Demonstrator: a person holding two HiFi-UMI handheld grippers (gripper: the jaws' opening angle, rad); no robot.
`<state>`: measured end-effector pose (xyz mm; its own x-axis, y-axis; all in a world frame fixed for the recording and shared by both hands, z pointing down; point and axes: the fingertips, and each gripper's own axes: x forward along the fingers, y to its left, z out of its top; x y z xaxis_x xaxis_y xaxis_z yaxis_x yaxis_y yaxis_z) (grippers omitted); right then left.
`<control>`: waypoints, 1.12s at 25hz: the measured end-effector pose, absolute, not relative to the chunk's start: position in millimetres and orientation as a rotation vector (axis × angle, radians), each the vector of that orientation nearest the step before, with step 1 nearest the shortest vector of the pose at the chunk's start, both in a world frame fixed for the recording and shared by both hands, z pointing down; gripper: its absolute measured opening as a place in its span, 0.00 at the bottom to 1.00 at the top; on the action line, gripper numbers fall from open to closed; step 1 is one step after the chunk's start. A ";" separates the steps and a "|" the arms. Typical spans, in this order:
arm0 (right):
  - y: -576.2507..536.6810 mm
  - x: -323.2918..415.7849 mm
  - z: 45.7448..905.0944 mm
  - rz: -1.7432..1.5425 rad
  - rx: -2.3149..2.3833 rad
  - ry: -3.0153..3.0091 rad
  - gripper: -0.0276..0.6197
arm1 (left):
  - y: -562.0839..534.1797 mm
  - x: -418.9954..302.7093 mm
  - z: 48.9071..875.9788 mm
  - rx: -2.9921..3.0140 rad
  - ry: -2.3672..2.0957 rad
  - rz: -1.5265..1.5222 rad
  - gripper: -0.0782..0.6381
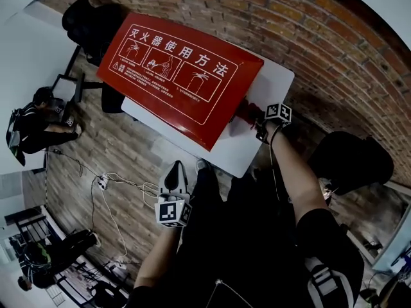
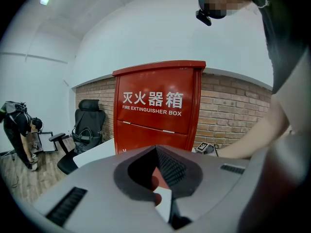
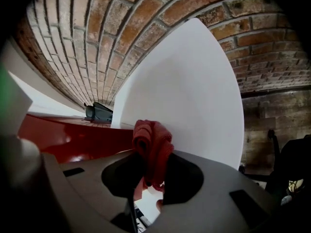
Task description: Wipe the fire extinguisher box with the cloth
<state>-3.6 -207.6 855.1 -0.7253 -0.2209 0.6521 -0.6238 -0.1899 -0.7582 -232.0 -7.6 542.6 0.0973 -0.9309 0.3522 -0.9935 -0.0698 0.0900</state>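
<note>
The red fire extinguisher box stands on a white table; white characters are printed on its top. My right gripper is at the box's right side, low by the table top, shut on a bunched red cloth. In the right gripper view the cloth sticks up from the right gripper, with the box's red side just to the left. My left gripper hangs in front of the table, apart from the box, jaws together and holding nothing. The left gripper view has the box front beyond the left gripper.
A black office chair stands behind the box, and another dark chair is at the right. Cables and a power strip lie on the wooden floor. A person crouches at the left. A brick wall runs behind the table.
</note>
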 end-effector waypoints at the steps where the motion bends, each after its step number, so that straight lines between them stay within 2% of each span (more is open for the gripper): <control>1: -206.7 -2.0 850.0 1.979 0.999 -1.816 0.19 | -8.8 -232.6 541.1 2.085 -1.896 0.288 0.13; 5: -206.3 7.3 817.4 1.835 1.087 -1.982 0.19 | -22.2 -233.5 539.6 2.148 -1.826 0.276 0.13; 15: -180.3 31.9 700.6 1.197 1.438 -2.232 0.19 | -58.1 -233.2 514.5 2.368 -1.610 0.206 0.13; 28: -73.5 -5.4 548.0 0.537 1.721 -2.257 0.19 | -41.0 -254.8 493.7 2.542 -1.361 0.160 0.13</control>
<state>-5.4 -73.5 548.0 -0.2696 -0.8695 0.4139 -0.9627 0.2334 -0.1368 -254.8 -41.0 493.7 0.5567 -0.8026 0.2140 -0.8304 -0.5309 0.1693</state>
